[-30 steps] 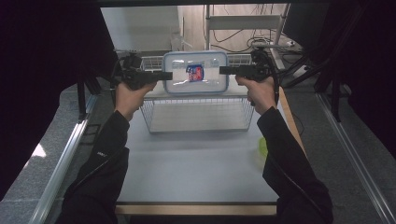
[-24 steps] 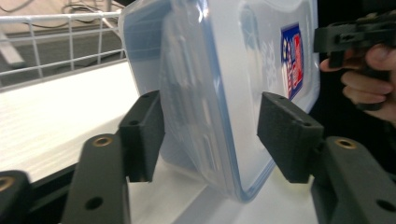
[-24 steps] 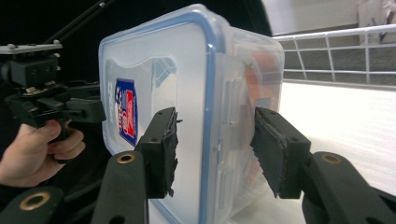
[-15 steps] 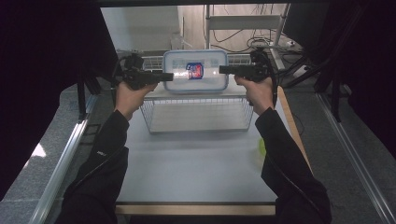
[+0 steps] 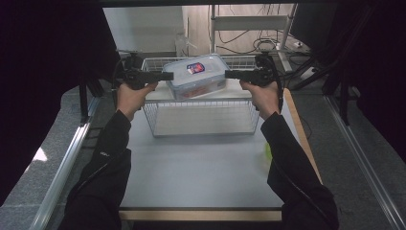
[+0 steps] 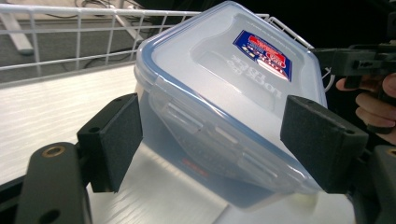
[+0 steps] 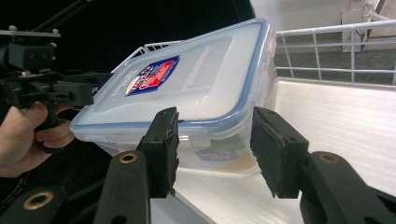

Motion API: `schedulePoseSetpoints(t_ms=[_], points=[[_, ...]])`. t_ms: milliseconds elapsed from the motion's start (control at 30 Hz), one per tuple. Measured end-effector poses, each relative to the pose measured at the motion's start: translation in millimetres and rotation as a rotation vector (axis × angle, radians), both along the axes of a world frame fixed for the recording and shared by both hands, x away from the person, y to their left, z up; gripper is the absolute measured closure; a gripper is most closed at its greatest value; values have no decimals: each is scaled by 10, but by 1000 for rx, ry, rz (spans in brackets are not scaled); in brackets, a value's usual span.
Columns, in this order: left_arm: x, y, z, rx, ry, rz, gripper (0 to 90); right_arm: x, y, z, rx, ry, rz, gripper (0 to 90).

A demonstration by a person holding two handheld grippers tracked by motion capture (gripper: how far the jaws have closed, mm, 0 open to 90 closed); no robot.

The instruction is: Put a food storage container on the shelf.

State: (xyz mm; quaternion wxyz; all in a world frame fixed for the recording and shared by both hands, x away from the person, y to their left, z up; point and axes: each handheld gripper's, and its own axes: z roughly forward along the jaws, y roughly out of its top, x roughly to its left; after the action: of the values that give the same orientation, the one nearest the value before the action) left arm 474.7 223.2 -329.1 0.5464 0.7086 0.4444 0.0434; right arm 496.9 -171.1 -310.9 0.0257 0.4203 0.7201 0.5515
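My left gripper [image 5: 168, 75] has its pads spread wide at one end of the box [image 5: 198, 76], pinching nothing. The box sits tilted over the basket's [image 5: 201, 125] back part. My right gripper [image 5: 229, 74] is equally parted at the other end. Uneven pressure could let the box slip.

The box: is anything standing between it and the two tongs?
Nothing visible. The left tongs and right tongs each have open jaws straddling one end of the box, which sits tilted in the wire basket.
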Motion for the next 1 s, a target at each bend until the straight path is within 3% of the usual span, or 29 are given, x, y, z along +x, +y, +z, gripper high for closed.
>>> schedulePoseSetpoints(t_ms=[100,233,300,433,567,667,767,1000], points=[[-95,-2,34,24,-41,16,207,-9,-17,-10,0,-7,-3,521],[-320,-34,78,68,-141,2,263,-48,-39,-16,-18,-27,1,532],[-450,-52,81,101,-185,7,342,-75,-48,-18,-33,-40,6,541],[-690,-64,20,117,-243,-17,530,-132,-62,-33,-52,-74,15,579],[-802,-124,-104,124,-245,-72,687,-185,-36,-68,-73,-82,28,662],[-780,-209,-183,159,-228,-94,736,-203,11,-107,-88,-84,38,711],[-706,-285,-230,194,-218,-82,757,-214,65,-154,-103,-84,51,765],[-543,-273,-251,175,-181,-66,766,-214,174,-237,-141,-87,68,797]])
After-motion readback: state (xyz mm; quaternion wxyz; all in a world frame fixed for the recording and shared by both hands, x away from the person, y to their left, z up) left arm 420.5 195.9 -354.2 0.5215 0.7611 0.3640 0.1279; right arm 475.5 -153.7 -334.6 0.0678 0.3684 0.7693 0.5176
